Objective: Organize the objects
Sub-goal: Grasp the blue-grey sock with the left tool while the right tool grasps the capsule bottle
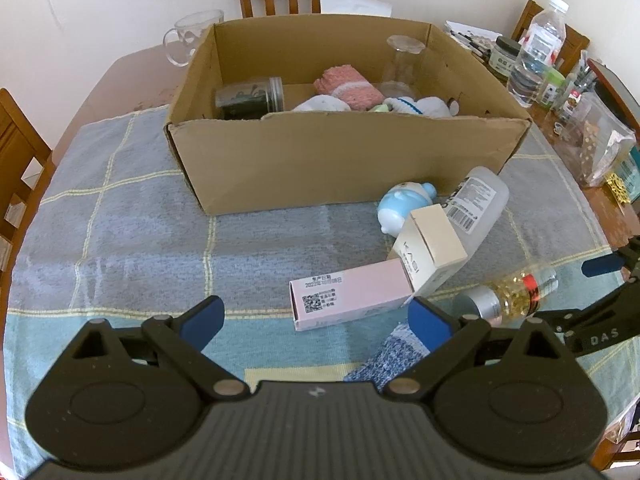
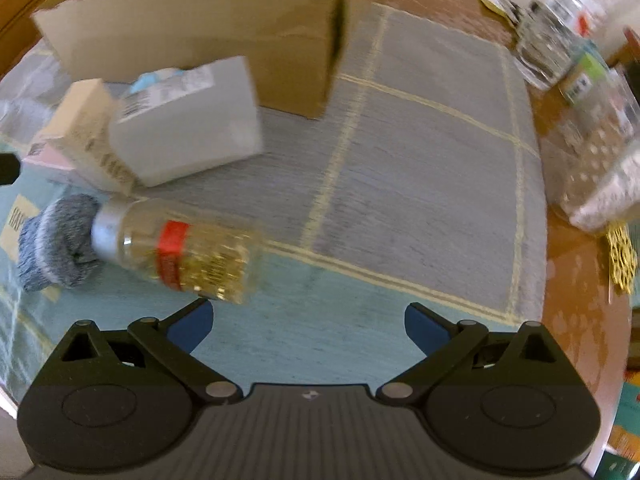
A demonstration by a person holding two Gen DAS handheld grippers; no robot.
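Cream box (image 1: 434,248) reads "KAGI"; pink box (image 1: 352,294) shows QR code.

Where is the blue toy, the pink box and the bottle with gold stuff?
blue toy (image 1: 404,205): left wrist view, its body.
pink box (image 1: 352,294): left wrist view, its top face.
gold bottle (image 2: 192,256): right wrist view, its middle.

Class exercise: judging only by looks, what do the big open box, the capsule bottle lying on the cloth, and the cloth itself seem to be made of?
Open box: corrugated cardboard, matte brown, with creased edges.
Capsule bottle: clear, glossy body, plastic or glass, hard to say; golden capsules show through it. Its silver cap looks metallic, possibly coated plastic.
Cloth: woven textile, soft towel-like nap, with grey and teal checks.
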